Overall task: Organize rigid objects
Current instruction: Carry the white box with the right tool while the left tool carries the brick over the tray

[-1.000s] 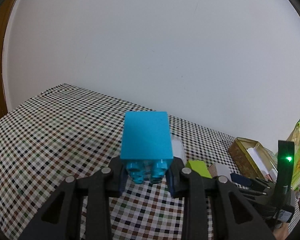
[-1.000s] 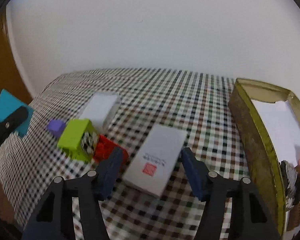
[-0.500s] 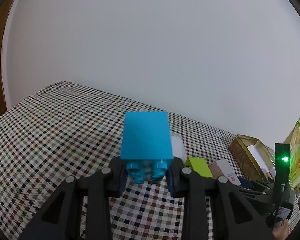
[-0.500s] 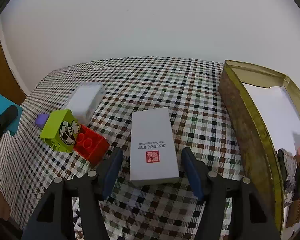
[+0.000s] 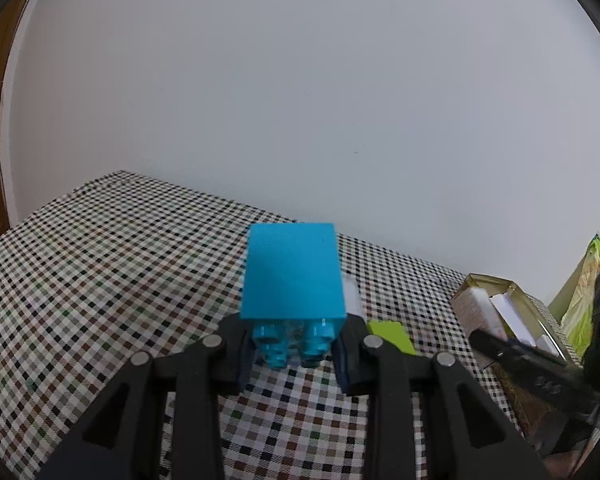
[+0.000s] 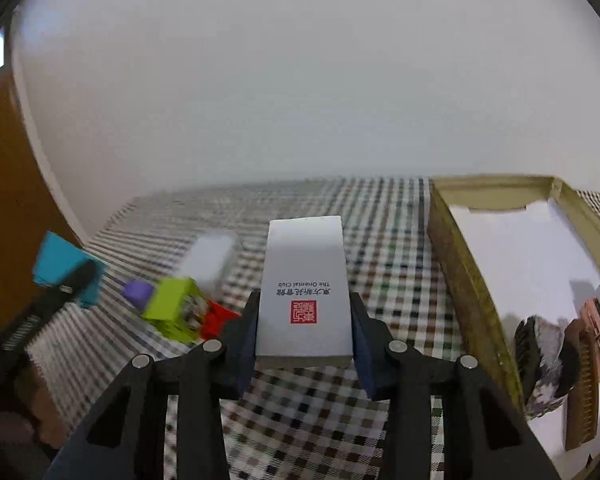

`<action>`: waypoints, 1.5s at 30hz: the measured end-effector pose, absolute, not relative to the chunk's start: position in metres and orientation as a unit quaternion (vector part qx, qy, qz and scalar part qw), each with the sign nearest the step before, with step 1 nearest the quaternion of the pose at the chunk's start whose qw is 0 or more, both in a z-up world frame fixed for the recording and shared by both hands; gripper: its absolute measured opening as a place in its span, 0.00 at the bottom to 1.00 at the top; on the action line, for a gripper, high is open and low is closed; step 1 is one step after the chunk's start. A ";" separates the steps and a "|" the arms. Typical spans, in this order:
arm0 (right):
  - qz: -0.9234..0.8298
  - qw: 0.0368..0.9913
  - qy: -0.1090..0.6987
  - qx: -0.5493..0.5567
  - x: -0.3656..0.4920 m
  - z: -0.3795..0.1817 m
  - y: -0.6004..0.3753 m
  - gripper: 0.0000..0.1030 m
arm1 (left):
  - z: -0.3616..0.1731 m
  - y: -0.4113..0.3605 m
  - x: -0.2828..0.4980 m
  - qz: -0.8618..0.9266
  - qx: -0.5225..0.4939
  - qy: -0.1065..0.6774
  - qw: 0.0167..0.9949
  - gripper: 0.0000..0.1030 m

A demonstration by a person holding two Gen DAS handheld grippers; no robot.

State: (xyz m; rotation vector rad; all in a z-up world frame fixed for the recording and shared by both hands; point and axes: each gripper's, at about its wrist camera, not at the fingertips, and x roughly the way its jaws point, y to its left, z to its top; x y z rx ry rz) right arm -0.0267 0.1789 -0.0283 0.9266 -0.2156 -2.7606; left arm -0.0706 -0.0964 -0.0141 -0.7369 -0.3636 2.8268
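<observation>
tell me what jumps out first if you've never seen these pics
The bright blue block fills the centre of the left wrist view, clamped above the checkered tablecloth. In the right wrist view, the white box with a red seal sits between jaws that have just been closing on it, beside the open gold box.

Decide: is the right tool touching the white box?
Touching. The right wrist view shows the right tool with both pads pressed on the white box's sides.
</observation>
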 end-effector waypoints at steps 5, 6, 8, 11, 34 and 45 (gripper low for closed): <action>-0.954 0.131 -0.061 0.263 -0.003 -0.012 0.186 0.42 | -0.012 -0.085 -0.066 0.957 -0.237 -0.118 0.120 0.29; -0.957 0.132 -0.057 0.251 0.003 -0.008 0.190 0.42 | -0.012 -0.082 -0.065 0.957 -0.235 -0.118 0.124 0.29; -0.963 0.129 -0.052 0.231 0.009 -0.004 0.191 0.42 | -0.010 -0.073 -0.061 0.957 -0.230 -0.116 0.133 0.29; -0.968 0.123 -0.053 0.210 0.014 0.003 0.198 0.42 | -0.009 -0.057 -0.057 0.956 -0.231 -0.114 0.144 0.29; -0.978 0.011 -0.115 0.172 0.034 0.006 0.372 0.42 | 0.016 0.116 -0.028 0.931 -0.223 -0.054 0.283 0.29; -0.976 -0.033 -0.081 0.199 0.026 -0.008 0.415 0.42 | 0.015 0.185 -0.017 0.915 -0.252 -0.038 0.312 0.29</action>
